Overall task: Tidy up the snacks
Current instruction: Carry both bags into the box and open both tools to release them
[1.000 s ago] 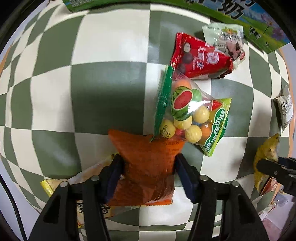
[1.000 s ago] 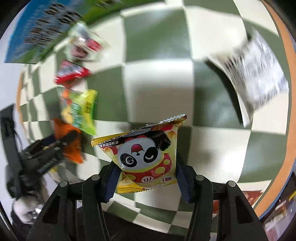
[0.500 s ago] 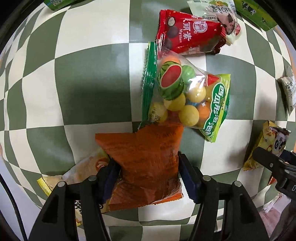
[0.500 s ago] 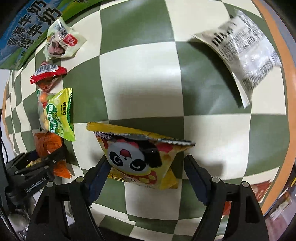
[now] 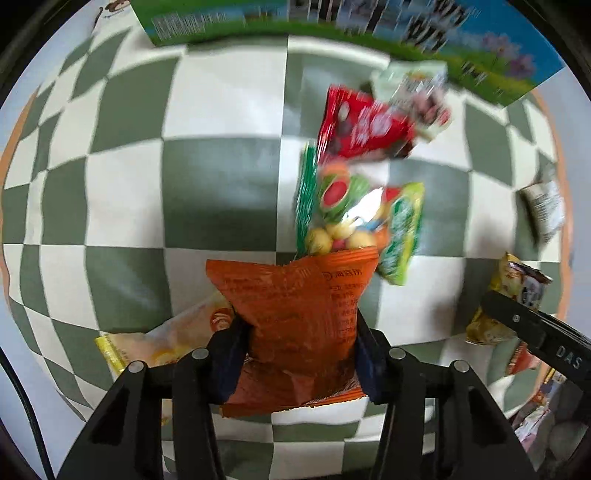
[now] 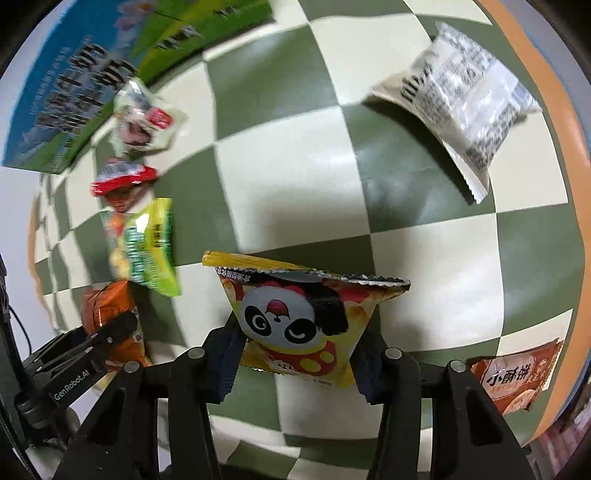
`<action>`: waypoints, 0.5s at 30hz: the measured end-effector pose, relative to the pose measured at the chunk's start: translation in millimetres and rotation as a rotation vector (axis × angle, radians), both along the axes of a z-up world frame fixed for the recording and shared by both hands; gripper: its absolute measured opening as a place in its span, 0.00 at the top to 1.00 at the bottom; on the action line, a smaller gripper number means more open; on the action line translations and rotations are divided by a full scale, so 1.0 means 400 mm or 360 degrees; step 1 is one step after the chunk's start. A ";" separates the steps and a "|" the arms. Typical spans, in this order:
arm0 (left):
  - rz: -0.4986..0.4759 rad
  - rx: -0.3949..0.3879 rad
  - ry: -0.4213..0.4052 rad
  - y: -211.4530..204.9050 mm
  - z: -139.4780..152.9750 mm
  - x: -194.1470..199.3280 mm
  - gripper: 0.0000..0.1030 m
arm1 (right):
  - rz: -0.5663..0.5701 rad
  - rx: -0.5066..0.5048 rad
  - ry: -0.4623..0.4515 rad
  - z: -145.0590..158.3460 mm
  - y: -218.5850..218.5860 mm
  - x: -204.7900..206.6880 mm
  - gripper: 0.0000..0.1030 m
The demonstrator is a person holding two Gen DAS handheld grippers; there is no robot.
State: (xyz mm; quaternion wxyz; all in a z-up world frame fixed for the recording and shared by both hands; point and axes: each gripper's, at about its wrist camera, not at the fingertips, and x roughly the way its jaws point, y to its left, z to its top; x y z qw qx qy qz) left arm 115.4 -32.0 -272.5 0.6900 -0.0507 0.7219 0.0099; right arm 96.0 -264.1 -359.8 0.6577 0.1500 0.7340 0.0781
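Two snack packets were held at this moment, one in each gripper, above a green-and-cream chequered tablecloth (image 5: pixel 221 184). An orange packet (image 5: pixel 295 314) sat between the pads of the left gripper (image 5: pixel 297 354), whose jaws were closing on it and pressed against both of its sides; the packet stood upright between them, its printed face toward the camera. A yellow panda packet (image 6: pixel 299 317) was clamped in the right gripper (image 6: pixel 295 362), whose jaws stood narrow and tight on the lower half of the bag, with the crimped top edge tilted.

Just behind the orange packet lay a green bag of coloured fruit candies (image 5: pixel 354 218), and past that a red packet (image 5: pixel 362 129), its far end overlapping a pale green packet (image 5: pixel 417 92); all three were motion-blurred. A pale yellow packet (image 5: pixel 159 339) lay on the cloth beside the left gripper's left finger. Along the far edge of the table stood a blue-and-green milk carton box (image 5: pixel 332 18).

From the right wrist view, a white packet with black print (image 6: pixel 461 103) lay well apart at the upper right, and a brown biscuit packet (image 6: pixel 517 376) sat near the orange table rim (image 6: pixel 535 74). The same row of candy, red and pale green packets ran along the left side of that view.
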 end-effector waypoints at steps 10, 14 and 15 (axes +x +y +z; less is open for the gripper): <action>0.0052 -0.0255 -0.0342 0.026 0.318 0.151 0.54 | 0.0112 0.0274 -0.0281 0.285 0.040 0.229 0.49; 0.0016 -0.0290 -0.0480 0.048 0.423 0.284 0.54 | 0.0171 0.0305 -0.0448 0.403 0.067 0.376 0.49; 0.0010 -0.0287 -0.0502 0.040 0.439 0.328 0.54 | 0.0185 0.0293 -0.0491 0.431 0.077 0.413 0.49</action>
